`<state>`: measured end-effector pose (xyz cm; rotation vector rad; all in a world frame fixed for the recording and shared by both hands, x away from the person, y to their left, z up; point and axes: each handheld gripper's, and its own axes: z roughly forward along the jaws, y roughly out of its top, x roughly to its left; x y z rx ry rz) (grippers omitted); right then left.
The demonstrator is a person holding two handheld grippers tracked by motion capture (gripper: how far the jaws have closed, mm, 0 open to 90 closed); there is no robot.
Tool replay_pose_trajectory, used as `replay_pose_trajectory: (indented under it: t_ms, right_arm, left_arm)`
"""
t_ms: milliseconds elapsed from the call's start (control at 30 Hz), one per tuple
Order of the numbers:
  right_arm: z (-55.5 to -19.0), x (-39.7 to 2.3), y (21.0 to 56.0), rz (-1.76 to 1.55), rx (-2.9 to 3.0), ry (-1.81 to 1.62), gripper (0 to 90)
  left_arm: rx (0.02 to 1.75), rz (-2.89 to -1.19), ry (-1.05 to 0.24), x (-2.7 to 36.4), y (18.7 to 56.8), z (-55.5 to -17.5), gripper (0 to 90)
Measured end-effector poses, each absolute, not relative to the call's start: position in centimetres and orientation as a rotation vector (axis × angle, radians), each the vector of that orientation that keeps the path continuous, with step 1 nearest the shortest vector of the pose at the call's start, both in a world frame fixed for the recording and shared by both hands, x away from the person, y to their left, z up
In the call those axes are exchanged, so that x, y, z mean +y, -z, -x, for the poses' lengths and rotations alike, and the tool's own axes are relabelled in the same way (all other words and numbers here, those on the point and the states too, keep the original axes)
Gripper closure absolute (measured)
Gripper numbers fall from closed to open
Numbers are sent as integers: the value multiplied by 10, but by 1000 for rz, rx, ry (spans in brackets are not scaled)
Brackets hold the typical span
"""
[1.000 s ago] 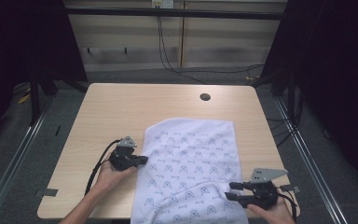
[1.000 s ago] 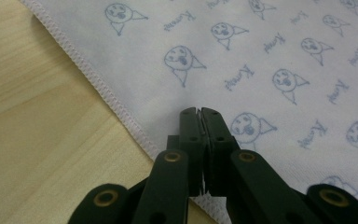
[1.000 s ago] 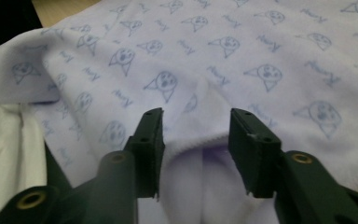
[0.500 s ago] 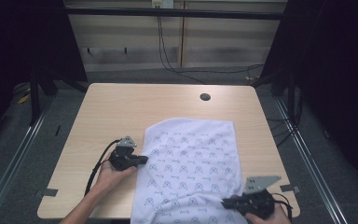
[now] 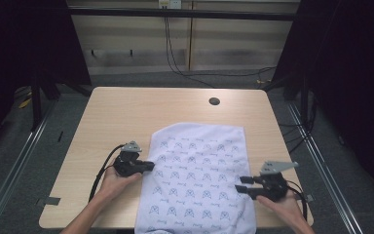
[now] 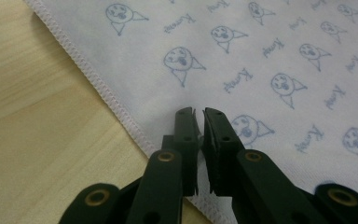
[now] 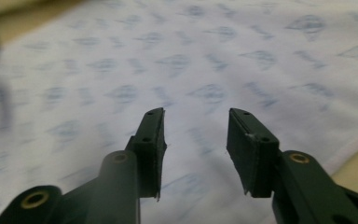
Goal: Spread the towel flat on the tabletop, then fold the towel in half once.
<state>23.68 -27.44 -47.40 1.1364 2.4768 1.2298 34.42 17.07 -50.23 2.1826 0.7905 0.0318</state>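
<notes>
A white cloth (image 5: 197, 175) printed with small blue faces and words lies spread flat on the wooden table (image 5: 126, 112), its near end hanging over the front edge. My left gripper (image 5: 151, 165) rests at the cloth's left hem. In the left gripper view (image 6: 199, 114) its jaws stand almost together, with only a thin slit, over the cloth (image 6: 261, 56) just inside the stitched hem, and nothing is visibly pinched. My right gripper (image 5: 238, 184) sits at the cloth's right edge and points left. Its jaws (image 7: 195, 116) are apart, low over the cloth (image 7: 191, 56).
A dark round hole (image 5: 214, 101) sits in the tabletop near the far edge. Bare wood (image 6: 37, 116) lies left of the cloth. Black cables trail from both grippers. Metal frame rails and dark floor surround the table.
My right gripper dipped toward the front edge, then came back up and now sits farther from the edge. The left gripper has stayed put.
</notes>
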Motion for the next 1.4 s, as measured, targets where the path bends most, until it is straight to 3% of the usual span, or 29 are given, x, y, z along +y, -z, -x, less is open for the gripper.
replay_pose_trajectory:
  t_ms: [233, 333, 433, 600, 833, 933, 1000, 1067, 1400]
  right_arm:
    - [-295, -264, 492, -1197, 2407, -1104, 609]
    - [-294, -257, 500, -1178, 2414, -1011, 682]
    - [-289, -256, 499, -1181, 2429, -1003, 835]
    - [-274, -255, 499, -1167, 2482, -1051, 875]
    - [-247, -257, 497, -1164, 2546, -1092, 854]
    - [-235, -258, 495, -1149, 2573, -1104, 665]
    - [-233, -260, 491, -1121, 2528, -1107, 618]
    - [-239, -265, 483, -1141, 2465, -1191, 598]
    - [-292, -289, 474, -1224, 2322, -1177, 590]
  left_arm:
    - [783, -2185, -24, 179, 503, -336, 895]
    - [784, -2175, -3, 185, 503, -328, 896]
    - [762, -2182, 23, 190, 503, -313, 888]
    - [726, -2205, 47, 194, 501, -296, 895]
    - [693, -2233, 128, 199, 499, -268, 886]
    - [668, -2237, 116, 198, 496, -265, 791]
    - [683, -2219, 76, 197, 493, -268, 680]
    - [717, -2189, 65, 199, 489, -278, 644]
    - [848, -2082, -79, 203, 481, -339, 648]
